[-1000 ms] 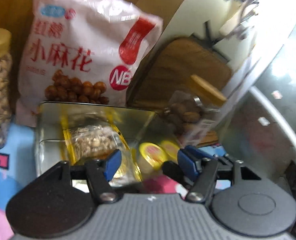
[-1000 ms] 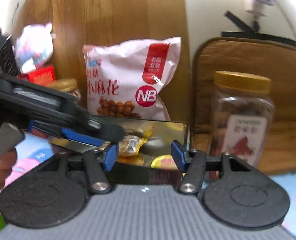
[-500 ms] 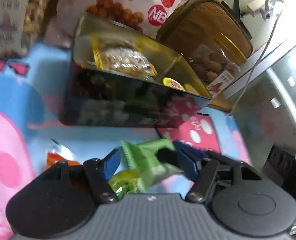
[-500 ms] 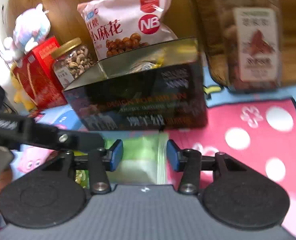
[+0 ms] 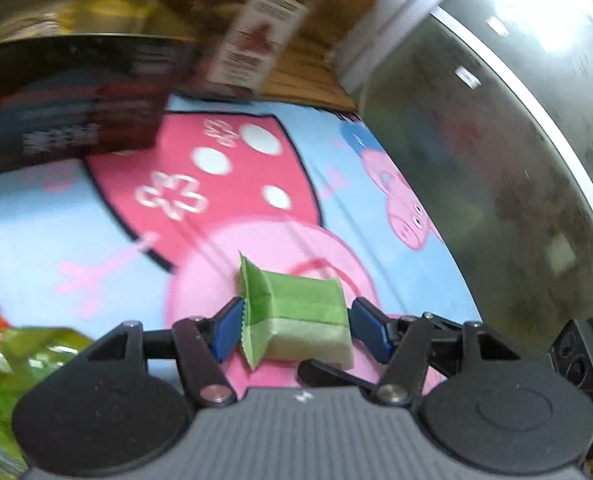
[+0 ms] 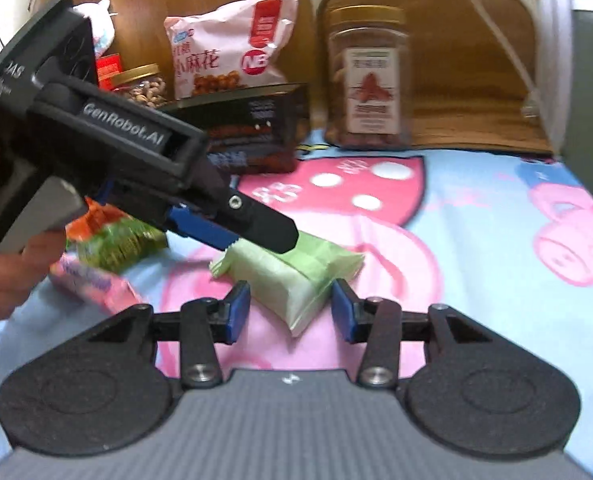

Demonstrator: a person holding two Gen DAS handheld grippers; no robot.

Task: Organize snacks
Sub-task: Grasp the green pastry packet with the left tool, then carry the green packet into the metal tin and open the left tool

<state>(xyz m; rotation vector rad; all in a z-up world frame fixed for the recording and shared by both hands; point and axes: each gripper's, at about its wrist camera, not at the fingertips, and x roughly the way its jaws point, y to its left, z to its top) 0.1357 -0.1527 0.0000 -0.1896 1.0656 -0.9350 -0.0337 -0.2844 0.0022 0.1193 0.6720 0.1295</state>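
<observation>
The green snack packet (image 5: 296, 316) lies on the pink-and-blue cartoon mat (image 5: 256, 184), in front of the dark tin box (image 6: 252, 132). The left hand-held gripper (image 5: 292, 330) brackets the packet with its blue pads at both ends; firm contact cannot be confirmed. The right hand-held gripper (image 6: 290, 308) is spread apart, with the near corner of the packet between its pads, not touching. A nut jar (image 6: 366, 76) stands behind, to the right of the box.
</observation>
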